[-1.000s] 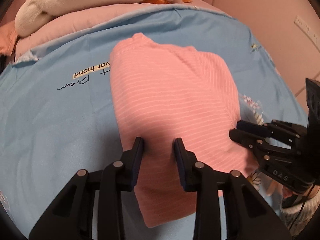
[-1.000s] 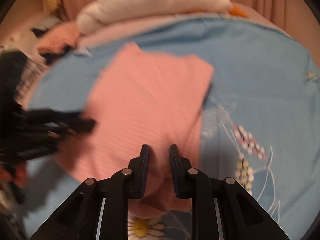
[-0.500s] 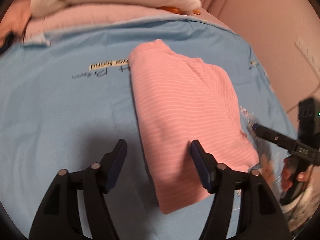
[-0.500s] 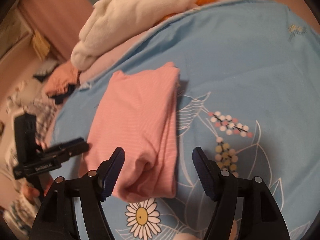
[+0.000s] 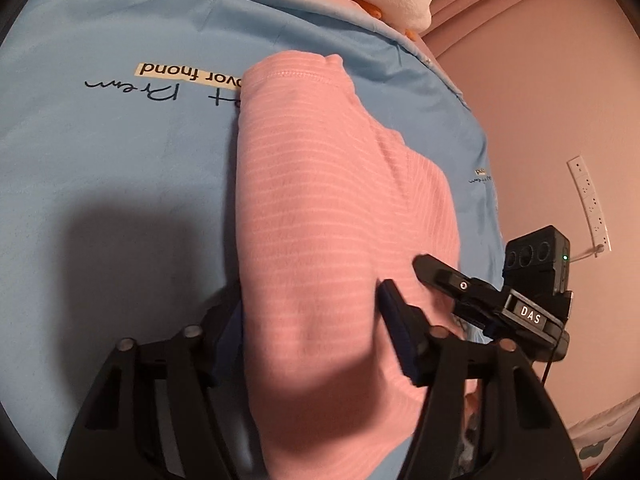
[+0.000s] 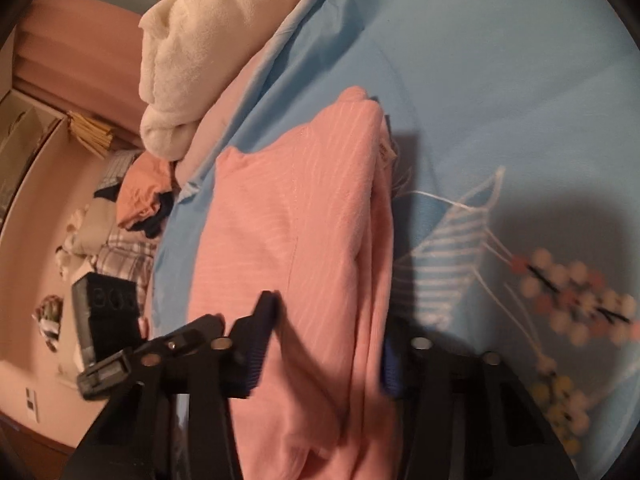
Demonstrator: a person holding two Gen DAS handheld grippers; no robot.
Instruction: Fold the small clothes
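Folded pink striped knit top (image 5: 340, 216) lying on the light blue printed bedsheet (image 5: 120, 184). Left tool (image 5: 310, 334) and right tool (image 6: 326, 350) both spread wide, straddling its near end, nothing clamped. Best to pinch all layers together, evenly.

garment (image 5: 340, 216) – pink, thin pale stripes | sheet (image 6: 500, 60) – light blue, flower and leaf print | towel (image 6: 200, 40) – cream | grippers' fingers (image 5: 400, 336) – black, blue pads
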